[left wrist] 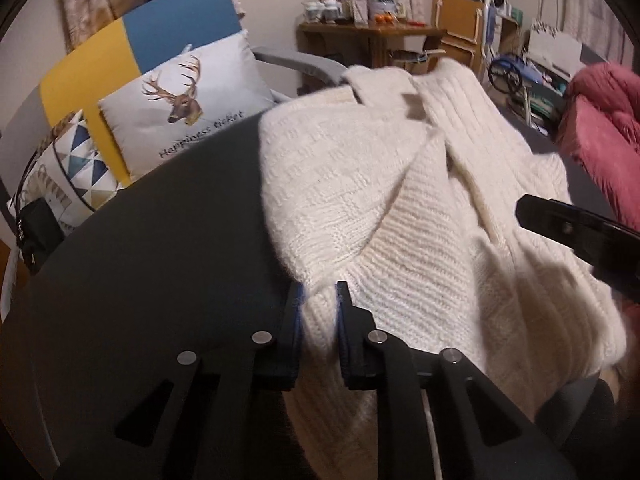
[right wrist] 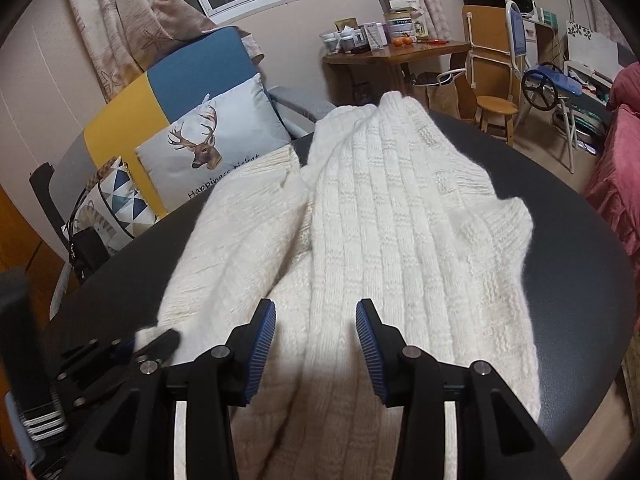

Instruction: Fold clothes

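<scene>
A cream knitted sweater (left wrist: 400, 216) lies spread on a round dark table (left wrist: 160, 248). My left gripper (left wrist: 319, 296) is shut on a ribbed edge of the sweater at its near left side. In the right wrist view the same sweater (right wrist: 380, 216) runs away from me in long ribs. My right gripper (right wrist: 316, 312) stands open above the near part of the knit, with its blue pads apart and nothing between them. The left gripper (right wrist: 152, 340) shows at the lower left of that view, on the sweater's edge. A black finger of the right gripper (left wrist: 576, 228) enters the left wrist view from the right.
A sofa with a deer cushion (left wrist: 188, 108) and a patterned cushion (left wrist: 76, 164) stands behind the table. A pink bedcover (left wrist: 600, 120) lies at the right. A wooden side table (right wrist: 392, 52) with jars, a small chair (right wrist: 496, 108) and clutter fill the back.
</scene>
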